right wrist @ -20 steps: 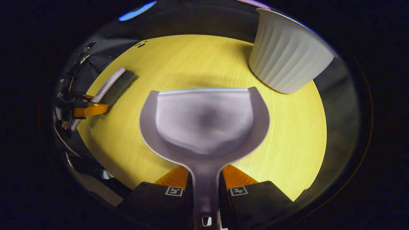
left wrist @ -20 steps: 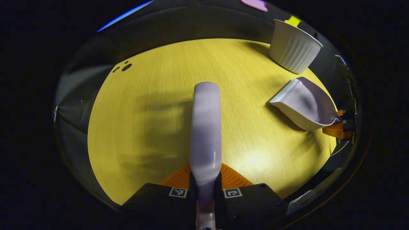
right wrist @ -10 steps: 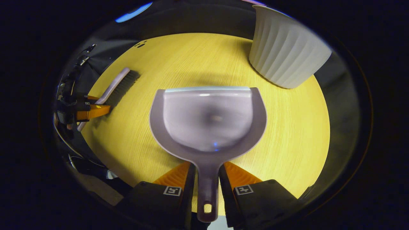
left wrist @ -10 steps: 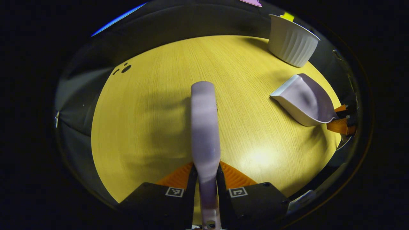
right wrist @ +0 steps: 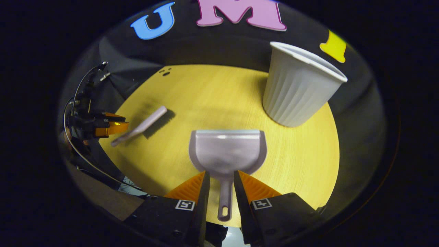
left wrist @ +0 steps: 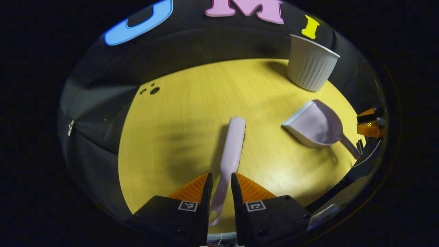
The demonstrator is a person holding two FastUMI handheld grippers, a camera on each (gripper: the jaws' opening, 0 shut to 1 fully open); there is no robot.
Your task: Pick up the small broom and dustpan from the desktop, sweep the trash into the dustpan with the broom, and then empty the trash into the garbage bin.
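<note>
The pale lilac small broom (left wrist: 233, 144) lies on the yellow wooden table (left wrist: 192, 113), its thin handle end between the fingers of my left gripper (left wrist: 220, 178). That gripper is open, with gaps beside the handle. The lilac dustpan (right wrist: 228, 151) rests flat on the table, mouth facing away. Its handle lies between the fingers of my right gripper (right wrist: 220, 176), which is open and apart from it. The white ribbed garbage bin (right wrist: 298, 85) stands upright at the far right. The left gripper view also has the dustpan (left wrist: 313, 123), the bin (left wrist: 310, 63) and the right gripper (left wrist: 368, 121).
The right gripper view shows the broom (right wrist: 144, 125) at the left with the left gripper (right wrist: 113, 127) just behind its handle, a cable (right wrist: 73, 103) trailing from it. Small dark holes (left wrist: 154, 90) mark the table's far left. The table edge runs close below both grippers.
Both grippers have let go and drawn back. The broom and the dustpan, held a second ago, now lie on the table and look smaller and farther off.
</note>
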